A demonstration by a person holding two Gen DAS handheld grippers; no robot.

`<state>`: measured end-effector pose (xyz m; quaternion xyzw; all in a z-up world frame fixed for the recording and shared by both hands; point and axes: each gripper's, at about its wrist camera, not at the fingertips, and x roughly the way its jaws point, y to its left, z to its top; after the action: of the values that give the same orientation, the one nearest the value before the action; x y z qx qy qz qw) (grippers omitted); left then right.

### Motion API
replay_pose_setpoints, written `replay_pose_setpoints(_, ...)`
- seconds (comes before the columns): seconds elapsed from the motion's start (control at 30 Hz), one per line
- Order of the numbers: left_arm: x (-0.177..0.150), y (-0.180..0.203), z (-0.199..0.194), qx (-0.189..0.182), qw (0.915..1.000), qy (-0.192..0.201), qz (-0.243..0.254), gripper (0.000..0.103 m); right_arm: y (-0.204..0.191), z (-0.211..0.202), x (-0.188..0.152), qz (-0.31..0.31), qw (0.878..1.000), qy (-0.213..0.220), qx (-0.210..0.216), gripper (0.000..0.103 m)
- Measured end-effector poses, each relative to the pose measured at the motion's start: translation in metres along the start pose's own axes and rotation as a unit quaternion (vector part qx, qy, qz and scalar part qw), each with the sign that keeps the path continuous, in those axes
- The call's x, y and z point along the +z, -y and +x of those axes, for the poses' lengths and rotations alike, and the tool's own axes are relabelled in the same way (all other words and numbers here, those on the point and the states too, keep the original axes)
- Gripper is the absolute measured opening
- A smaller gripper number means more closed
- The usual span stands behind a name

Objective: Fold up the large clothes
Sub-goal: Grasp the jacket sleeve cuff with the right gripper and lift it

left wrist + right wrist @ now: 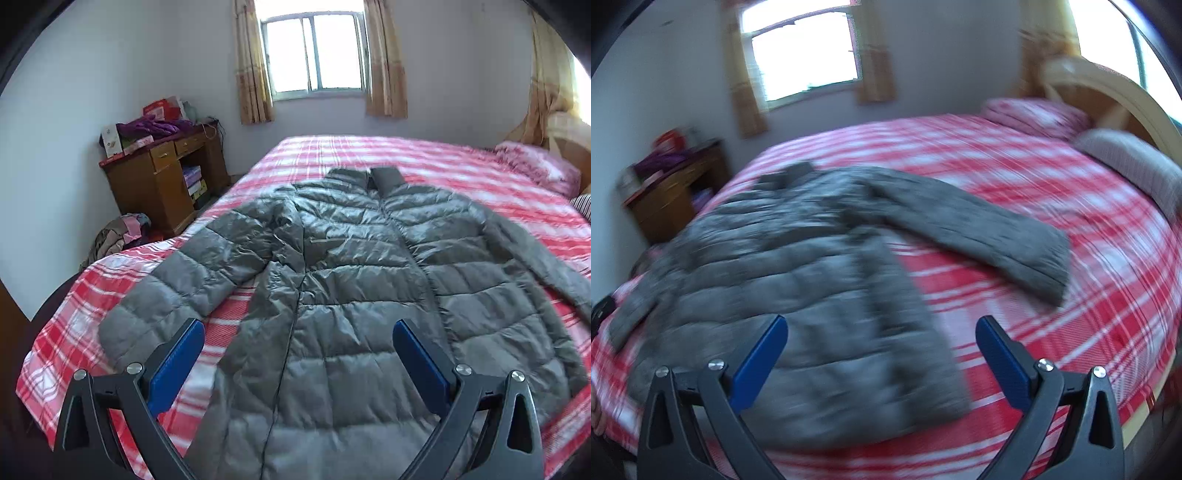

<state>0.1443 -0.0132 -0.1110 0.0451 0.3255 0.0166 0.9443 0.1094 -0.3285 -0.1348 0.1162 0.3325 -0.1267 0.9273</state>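
Observation:
A grey quilted puffer jacket lies flat and face up on a bed with a red and white plaid sheet, collar toward the far wall, both sleeves spread out. My left gripper is open and empty above the jacket's lower left part, near the left sleeve. In the blurred right wrist view the jacket lies left of centre with its right sleeve stretched out. My right gripper is open and empty above the jacket's lower right edge.
A wooden desk piled with clothes and boxes stands left of the bed, with a heap of clothes on the floor beside it. Pillows and a wooden headboard are at the right. A curtained window is in the far wall.

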Motion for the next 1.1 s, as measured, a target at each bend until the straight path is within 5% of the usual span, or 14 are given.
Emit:
replay_pose_setpoints(0.33, 0.008, 0.008, 0.098, 0.059, 0.9975, -0.038, 0.004, 0.102, 0.141, 0.066, 0.033, 0.135, 0.984, -0.031, -0.116, 0.086)
replay_pose_setpoints(0.47, 0.002, 0.004, 0.126, 0.078, 0.9949, -0.063, 0.003, 0.102, 0.164, 0.091, 0.045, 0.151, 0.981, -0.04, -0.115, 0.075)
replay_pose_setpoints(0.77, 0.002, -0.013, 0.148, 0.083, 0.9918, -0.097, 0.001, 0.102, 0.168, 0.109, 0.053, 0.115, 0.988, -0.041, -0.098, 0.02)
replay_pose_setpoints(1.1, 0.056, -0.049, 0.116, 0.057, 0.9959, -0.065, -0.025, 0.102, 0.133, 0.073, 0.105, 0.031, 0.99, 0.024, -0.136, 0.015)
